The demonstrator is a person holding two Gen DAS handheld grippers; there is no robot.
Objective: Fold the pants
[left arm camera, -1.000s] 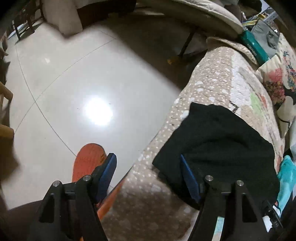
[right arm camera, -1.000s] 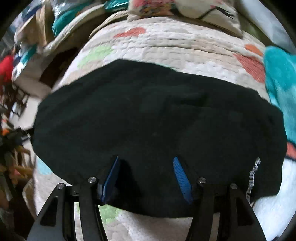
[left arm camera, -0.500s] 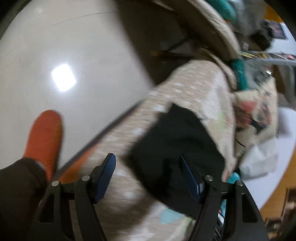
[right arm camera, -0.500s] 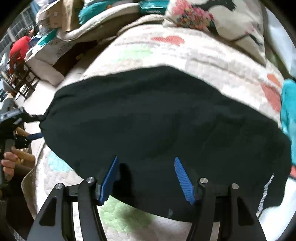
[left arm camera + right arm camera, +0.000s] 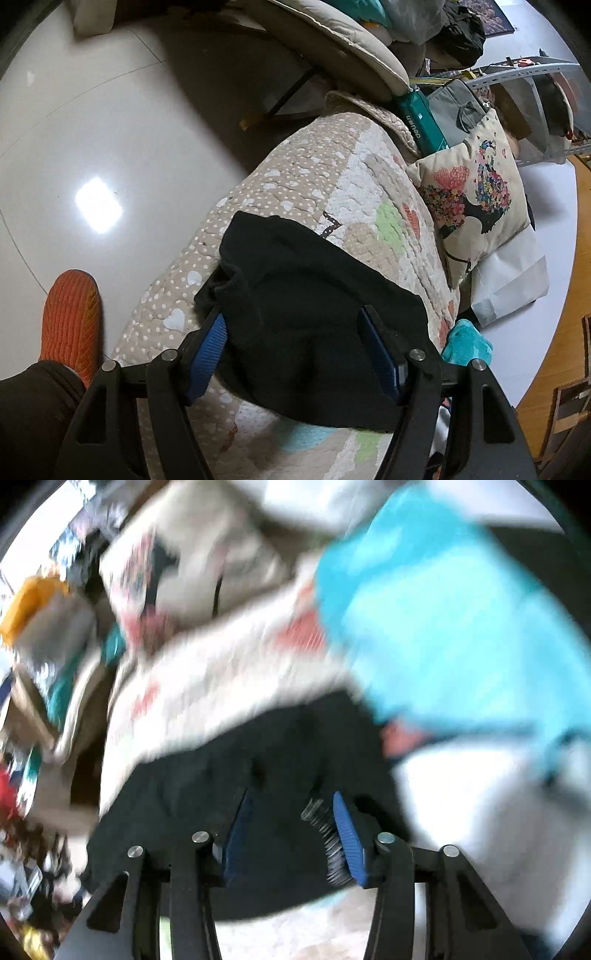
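The black pants [image 5: 314, 295] lie folded in a compact pile on the quilted sofa cover [image 5: 303, 173]. My left gripper [image 5: 295, 332] is open, its blue pads on either side of the pile's near edge, with cloth between them. In the blurred right wrist view the pants [image 5: 207, 790] fill the lower middle. My right gripper [image 5: 291, 819] is open over them, close to the cloth. A clear ribbed strip [image 5: 325, 830] shows beside its right pad.
A floral cushion [image 5: 476, 199] and a white bag [image 5: 509, 280] sit at the sofa's back. A turquoise cloth [image 5: 443, 627] lies beside the pants, also visible in the left wrist view [image 5: 467, 343]. Glossy floor [image 5: 110, 129] and my orange slipper [image 5: 72, 317] lie left of the sofa.
My left gripper has swung from the sofa's edge onto the pants' near edge. My right gripper has swung fast to the right, toward the turquoise cloth. Both stay open.
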